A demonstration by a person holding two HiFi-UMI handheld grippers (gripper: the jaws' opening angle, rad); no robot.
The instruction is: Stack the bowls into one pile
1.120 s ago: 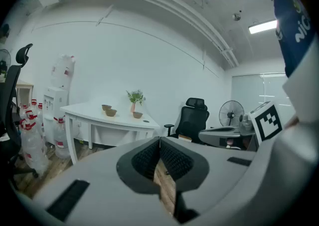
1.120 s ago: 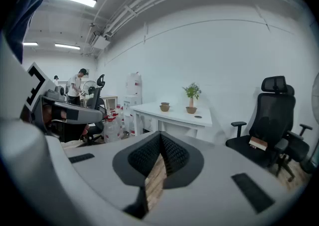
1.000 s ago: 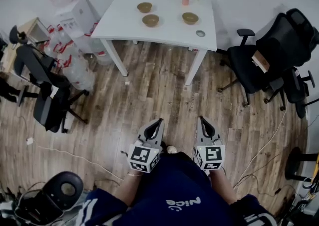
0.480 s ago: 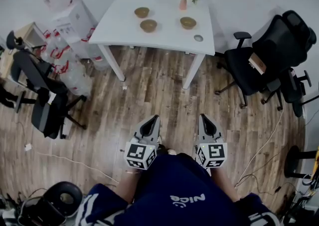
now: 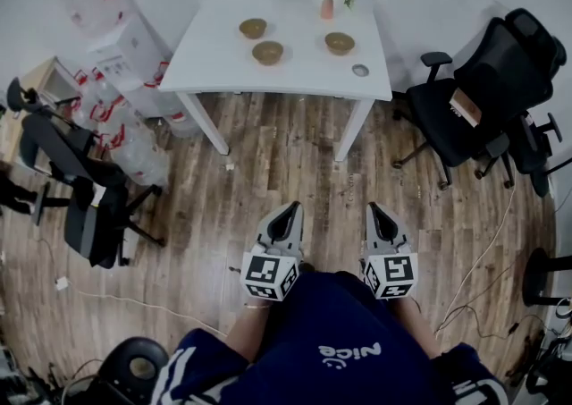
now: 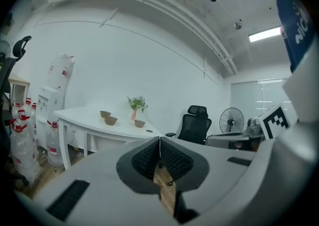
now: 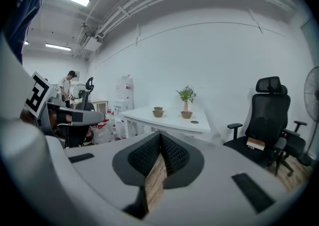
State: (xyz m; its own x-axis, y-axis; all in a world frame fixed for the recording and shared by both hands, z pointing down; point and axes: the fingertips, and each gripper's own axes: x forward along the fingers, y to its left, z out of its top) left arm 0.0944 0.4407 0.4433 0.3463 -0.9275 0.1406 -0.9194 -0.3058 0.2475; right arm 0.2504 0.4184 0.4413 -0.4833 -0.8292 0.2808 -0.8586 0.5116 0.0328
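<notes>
Left tool [image 5: 290, 210] and right tool [image 5: 374, 210] are pressed together, empty, over the wood floor [image 5: 286, 157], well apart from the table [image 5: 214, 68]. On it stand the far bowl [image 5: 253, 28], near bowl [image 5: 268, 53] and right bowl [image 5: 340, 43], all apart. An office chair [image 5: 447, 113] stands just right of the table.

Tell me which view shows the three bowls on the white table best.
The head view: looking down, it shows the left rear bowl, the middle bowl and the right bowl apart, rims open. Both gripper views show them far off, tiny and side-on; in the right gripper view two overlap.
</notes>
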